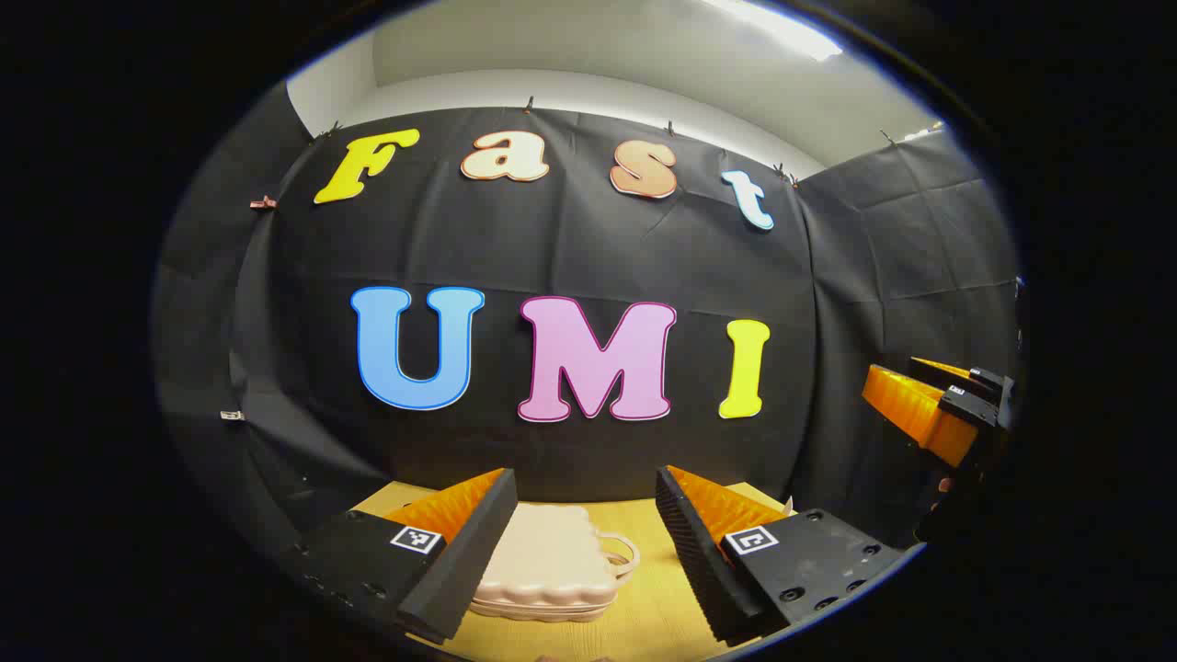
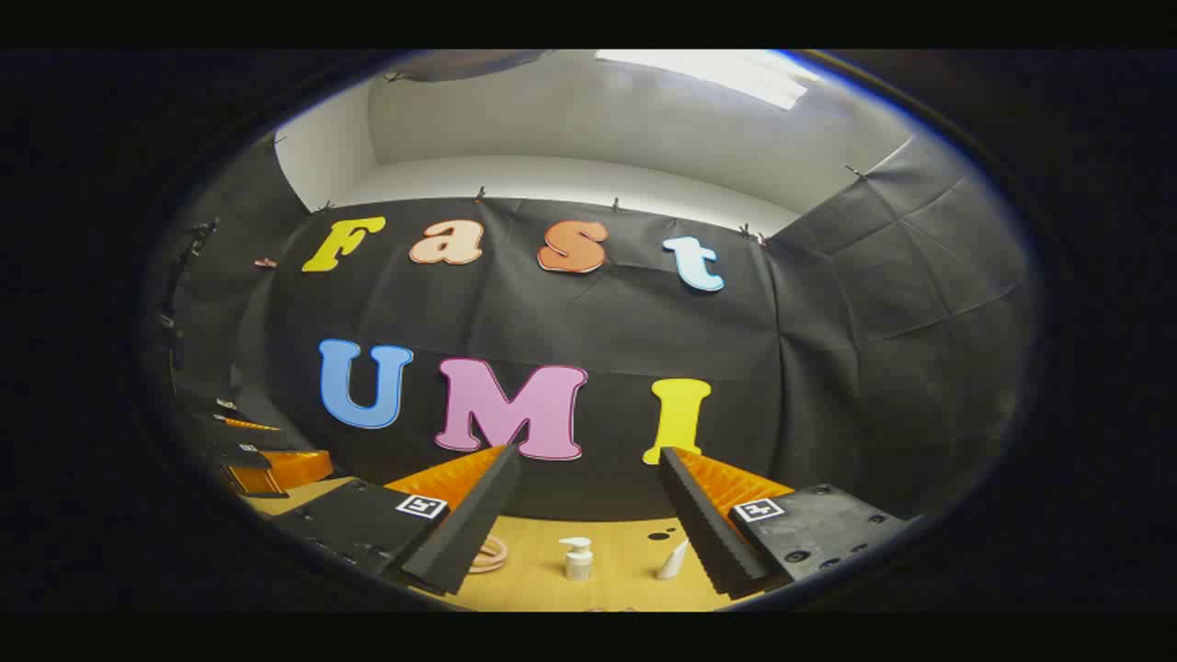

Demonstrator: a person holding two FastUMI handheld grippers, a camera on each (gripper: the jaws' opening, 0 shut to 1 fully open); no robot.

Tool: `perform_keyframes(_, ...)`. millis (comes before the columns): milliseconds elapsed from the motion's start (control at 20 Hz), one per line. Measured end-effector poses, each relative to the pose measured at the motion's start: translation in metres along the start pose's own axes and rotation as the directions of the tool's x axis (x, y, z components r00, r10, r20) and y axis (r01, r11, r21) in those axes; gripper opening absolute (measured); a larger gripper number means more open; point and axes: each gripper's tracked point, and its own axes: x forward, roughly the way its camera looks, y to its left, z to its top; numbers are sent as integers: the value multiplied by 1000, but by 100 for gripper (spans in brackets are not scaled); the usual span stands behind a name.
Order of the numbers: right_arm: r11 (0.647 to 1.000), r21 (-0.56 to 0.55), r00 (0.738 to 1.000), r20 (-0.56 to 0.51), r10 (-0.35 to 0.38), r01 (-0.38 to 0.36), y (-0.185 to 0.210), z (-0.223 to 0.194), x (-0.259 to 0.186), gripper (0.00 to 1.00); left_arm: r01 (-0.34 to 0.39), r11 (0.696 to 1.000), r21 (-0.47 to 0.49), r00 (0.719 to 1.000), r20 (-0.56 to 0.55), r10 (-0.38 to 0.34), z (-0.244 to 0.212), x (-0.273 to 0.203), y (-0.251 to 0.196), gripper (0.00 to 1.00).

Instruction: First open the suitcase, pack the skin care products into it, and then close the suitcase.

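A small pale pink suitcase (image 1: pixel 544 568) with a ribbed shell lies closed and flat on the wooden table (image 1: pixel 644 616), its handle (image 1: pixel 621 555) facing right. My left gripper (image 1: pixel 583 501) hangs open above its near side, nothing between the fingers. In the right gripper view a white pump bottle (image 2: pixel 577 558) stands upright on the table (image 2: pixel 616 542), and a white tube (image 2: pixel 672 561) leans beside it to the right. My right gripper (image 2: pixel 588 469) is open above them and holds nothing. The suitcase handle (image 2: pixel 490 553) peeks out by its left finger.
The other gripper (image 1: pixel 933 409) hangs at the right edge of the left gripper view, and the left one appears at the far left (image 2: pixel 267 464) of the right gripper view. Two dark spots (image 2: pixel 664 533) mark the table behind the tube. Black cloth walls close the back and sides.
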Motion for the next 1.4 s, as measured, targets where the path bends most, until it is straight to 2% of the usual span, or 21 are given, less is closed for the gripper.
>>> perform_keyframes(1000,1000,12,999,-34,20,-20,-15,-32,34,96,-23,1000,-10,998,-55,23,-28,36,-9,96)
perform_keyframes(1200,1000,8,999,-47,1,0,-28,-39,39,96,-5,1000,-10,997,-80,4,-36,57,-22,96)
perform_keyframes(1400,1000,1,997,-81,0,0,-40,-57,50,96,23,1000,-20,990,-142,-26,-72,95,-41,96)
